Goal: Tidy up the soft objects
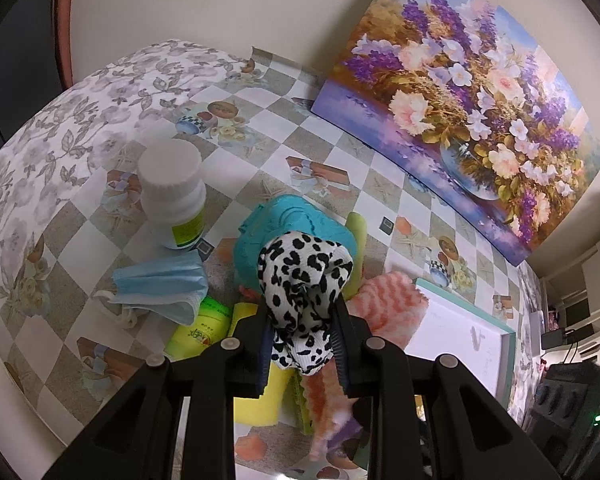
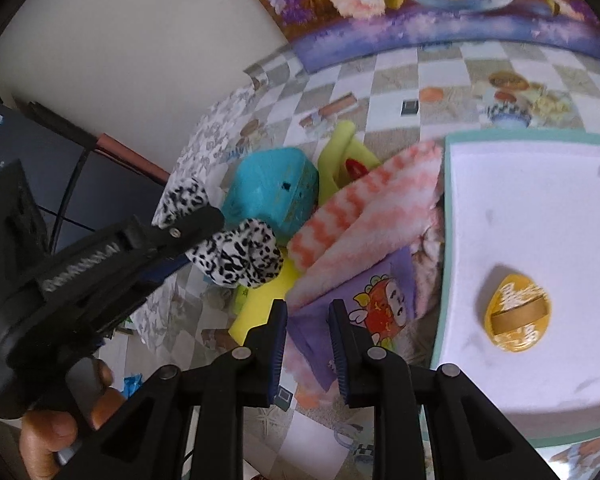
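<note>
My left gripper [image 1: 302, 320] is shut on a black-and-white spotted cloth [image 1: 304, 276] and holds it above the pile; it also shows in the right wrist view [image 2: 236, 256]. Under it lie a teal soft block [image 1: 296, 220], a pink-and-white fluffy cloth [image 1: 384, 304], yellow sponges [image 1: 260, 396] and a blue face mask [image 1: 160, 284]. My right gripper [image 2: 308, 312] is open and empty, just above a purple cartoon cloth [image 2: 364, 300] beside the pink cloth [image 2: 360, 216] and the teal block [image 2: 272, 192].
A white bottle [image 1: 172, 192] stands at the left. A white tray with a teal rim [image 2: 452, 216] holds a yellow ornament [image 2: 518, 312]. A flower painting [image 1: 460, 100] leans on the wall. A green-yellow bottle [image 1: 204, 328] lies by the mask.
</note>
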`<state>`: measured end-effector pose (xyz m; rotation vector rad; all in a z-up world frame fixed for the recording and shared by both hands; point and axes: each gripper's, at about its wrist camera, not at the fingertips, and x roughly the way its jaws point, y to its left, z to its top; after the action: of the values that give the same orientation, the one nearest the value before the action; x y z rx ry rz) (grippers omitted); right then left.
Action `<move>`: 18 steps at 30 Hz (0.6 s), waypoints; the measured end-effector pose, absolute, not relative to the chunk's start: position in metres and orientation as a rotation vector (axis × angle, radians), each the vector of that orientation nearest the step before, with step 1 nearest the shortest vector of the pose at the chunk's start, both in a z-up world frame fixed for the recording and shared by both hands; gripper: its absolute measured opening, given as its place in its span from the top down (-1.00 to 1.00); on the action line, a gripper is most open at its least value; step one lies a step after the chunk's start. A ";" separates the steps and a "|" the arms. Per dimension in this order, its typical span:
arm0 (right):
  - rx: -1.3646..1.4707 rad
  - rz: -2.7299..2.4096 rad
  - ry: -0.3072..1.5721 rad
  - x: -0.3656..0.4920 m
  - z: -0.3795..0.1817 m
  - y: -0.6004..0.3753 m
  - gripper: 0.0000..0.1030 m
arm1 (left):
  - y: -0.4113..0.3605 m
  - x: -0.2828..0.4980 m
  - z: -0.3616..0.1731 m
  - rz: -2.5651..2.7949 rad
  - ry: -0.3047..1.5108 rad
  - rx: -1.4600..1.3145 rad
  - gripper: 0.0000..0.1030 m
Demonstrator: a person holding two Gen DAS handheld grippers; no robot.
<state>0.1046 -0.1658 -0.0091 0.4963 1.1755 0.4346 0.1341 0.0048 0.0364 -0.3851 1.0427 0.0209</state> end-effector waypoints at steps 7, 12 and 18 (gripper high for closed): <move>0.488 0.470 1.230 0.103 -0.021 -0.154 0.51 | 0.012 0.134 0.032 0.051 1.051 -0.397 0.48; 0.487 0.470 1.214 0.098 -0.013 -0.156 0.51 | 0.013 0.135 0.032 0.054 1.053 -0.402 0.48; 0.535 0.412 1.189 0.101 -0.009 -0.175 0.05 | 0.016 0.135 0.031 0.053 1.056 -0.408 0.48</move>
<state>0.1012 -0.1747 -0.0086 0.5353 1.1892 0.4117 0.1347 0.0158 0.0311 -0.4084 1.0564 0.0535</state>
